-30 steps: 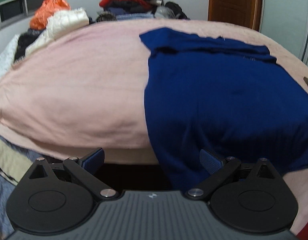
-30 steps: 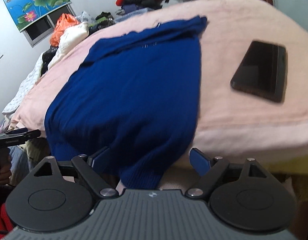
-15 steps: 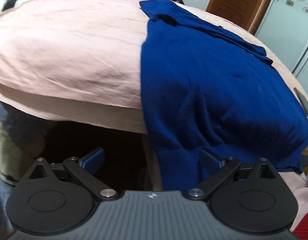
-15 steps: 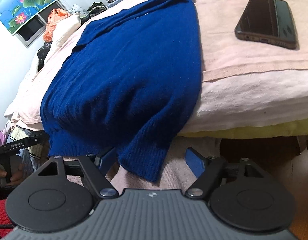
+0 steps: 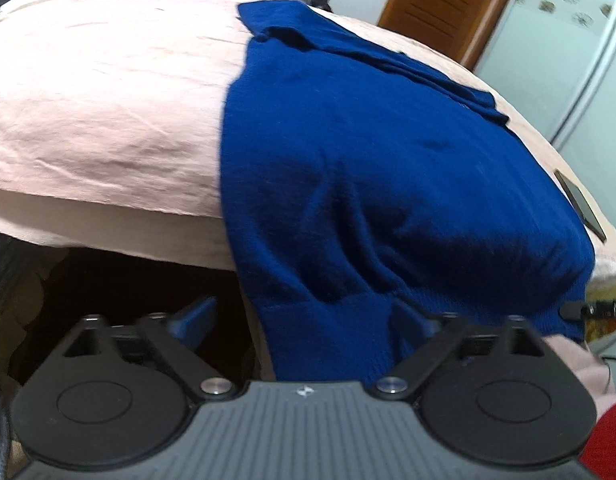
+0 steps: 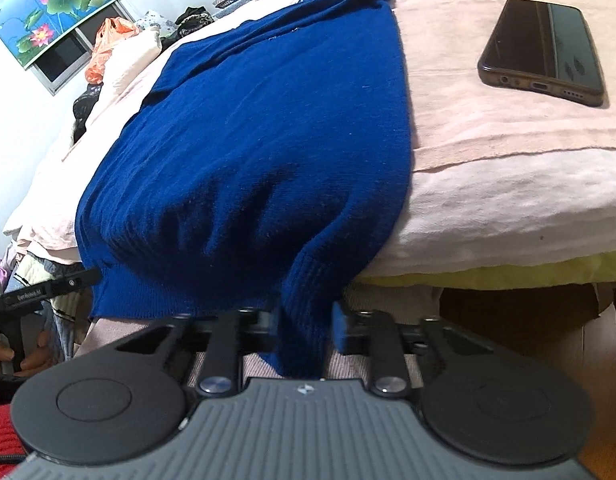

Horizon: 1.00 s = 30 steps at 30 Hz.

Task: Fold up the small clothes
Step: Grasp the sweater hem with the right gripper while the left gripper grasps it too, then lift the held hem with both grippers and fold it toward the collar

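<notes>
sweater (image 6: 264, 152) lies spread on the bed (image 6: 488, 168), its hem hanging over the near edge. my right gripper (image 6: 304, 326) pinches the hem's right corner. my left gripper (image 5: 304, 322) is spread wide around the left corner. phone (image 6: 542, 50) rests near the bed's right edge.

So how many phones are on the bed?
1. The dark phone lies flat on the pink blanket, to the right of the blue sweater, not touching it. More could be hidden under the clothes.
</notes>
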{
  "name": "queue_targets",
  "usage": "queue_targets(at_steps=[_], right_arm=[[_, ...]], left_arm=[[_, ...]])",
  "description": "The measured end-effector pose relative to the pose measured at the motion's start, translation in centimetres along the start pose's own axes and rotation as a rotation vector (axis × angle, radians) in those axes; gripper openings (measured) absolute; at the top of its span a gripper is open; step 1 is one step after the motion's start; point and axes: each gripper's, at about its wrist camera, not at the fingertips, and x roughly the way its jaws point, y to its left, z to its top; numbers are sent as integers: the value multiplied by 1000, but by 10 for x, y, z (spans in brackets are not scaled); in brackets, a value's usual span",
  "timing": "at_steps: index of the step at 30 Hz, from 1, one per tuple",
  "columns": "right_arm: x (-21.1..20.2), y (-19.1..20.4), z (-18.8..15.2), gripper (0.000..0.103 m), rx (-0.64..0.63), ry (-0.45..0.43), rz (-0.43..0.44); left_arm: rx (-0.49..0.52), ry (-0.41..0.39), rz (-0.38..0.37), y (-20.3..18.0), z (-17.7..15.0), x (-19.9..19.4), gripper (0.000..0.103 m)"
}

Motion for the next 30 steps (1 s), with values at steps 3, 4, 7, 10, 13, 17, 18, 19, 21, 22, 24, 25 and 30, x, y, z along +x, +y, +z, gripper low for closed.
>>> queue_targets(at_steps=[3,4,7,10,13,17,18,19,21,22,24,25,30], right_arm=[[-2,-2,-1,17,11,-2,13],[-3,-2,-1,15,13,-4,16],[-4,-1,-1,14,9,-7,21],[-5,-1,-1,13,4,-9,27],[-5,0,-1,12,2,-16,30],[-11,5,-1,12,-23,-37,27],[-13,7,0,11,-32,-43,27],[-15,9,0,11,-40,-50,32],[-21,12,2,11,-47,-66,45],[-24,14,4,11,-50,-77,54],[-32,17,8,11,-56,-100,72],[-36,19,10,11,-63,-113,80],[-54,25,20,11,-74,-178,118]], left_arm=[[-6,18,-29,0,0,2,71],[-7,18,-37,0,1,2,69],[-16,14,-63,3,0,2,66],[-60,17,-94,12,-3,3,64],[-136,40,-179,21,-3,5,31],[-79,19,-159,11,2,-5,10],[-63,9,-155,7,4,-8,9],[-48,-4,-152,3,5,-12,9],[-19,-39,-157,-3,8,-21,9],[-5,-56,-160,-5,10,-27,9],[16,-85,-159,-10,15,-36,9],[23,-98,-158,-12,18,-40,9],[68,-166,-143,-26,34,-59,9]])
